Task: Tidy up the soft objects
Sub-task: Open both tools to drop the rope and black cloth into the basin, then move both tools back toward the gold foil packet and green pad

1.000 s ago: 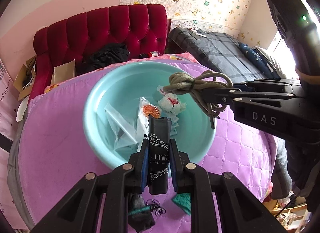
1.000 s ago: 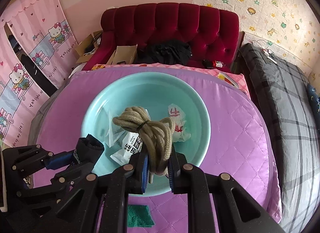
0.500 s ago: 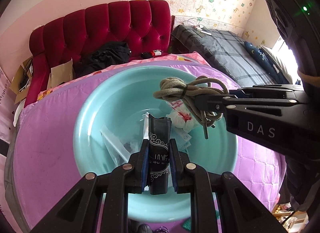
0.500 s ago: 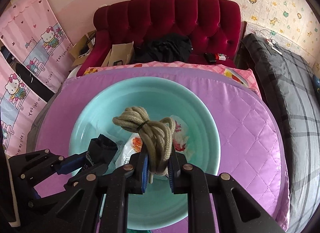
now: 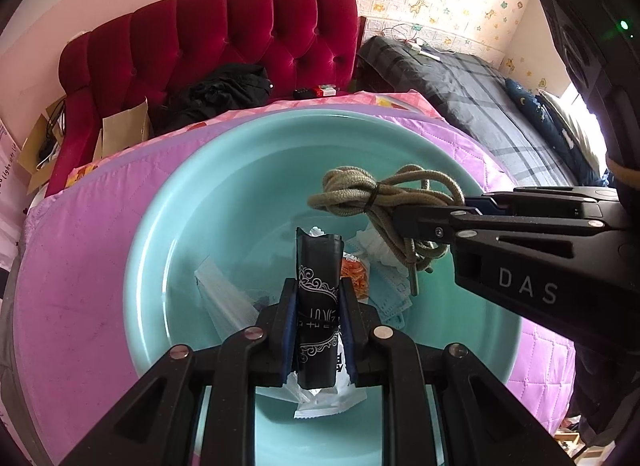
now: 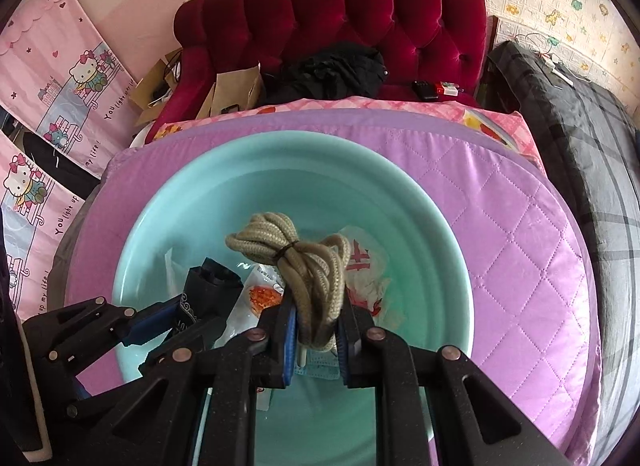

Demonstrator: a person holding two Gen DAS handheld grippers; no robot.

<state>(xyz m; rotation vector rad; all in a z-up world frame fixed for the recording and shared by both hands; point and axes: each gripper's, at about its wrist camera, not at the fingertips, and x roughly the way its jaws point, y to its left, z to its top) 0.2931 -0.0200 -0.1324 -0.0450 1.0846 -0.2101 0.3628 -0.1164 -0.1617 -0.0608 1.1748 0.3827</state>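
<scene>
A large teal basin [image 5: 188, 201] [image 6: 416, 217] sits on a purple quilted table cover. My left gripper [image 5: 319, 302] is shut on a black packet with white scrollwork [image 5: 319, 266], held upright over the basin; the packet also shows in the right wrist view [image 6: 208, 286]. My right gripper [image 6: 316, 330] is shut on a bundle of tan rope [image 6: 304, 262], held above the basin's middle; the rope also shows in the left wrist view [image 5: 380, 193]. Inside the basin lie clear bags [image 5: 224, 298], a white snack packet [image 6: 260, 294], a white and red bag [image 6: 368, 266] and a blue face mask [image 5: 394, 298].
The purple quilted cover [image 6: 520, 234] surrounds the basin. Behind stands a red tufted sofa [image 6: 360, 17] with black clothes [image 6: 332, 69] and cardboard. A grey plaid bed [image 6: 580, 125] lies at the right. Pink Hello Kitty curtains [image 6: 52, 77] hang at the left.
Both grippers have moved forward over the basin and come lower into it, each still holding its object. The items at the table's front edge have dropped out of view.
</scene>
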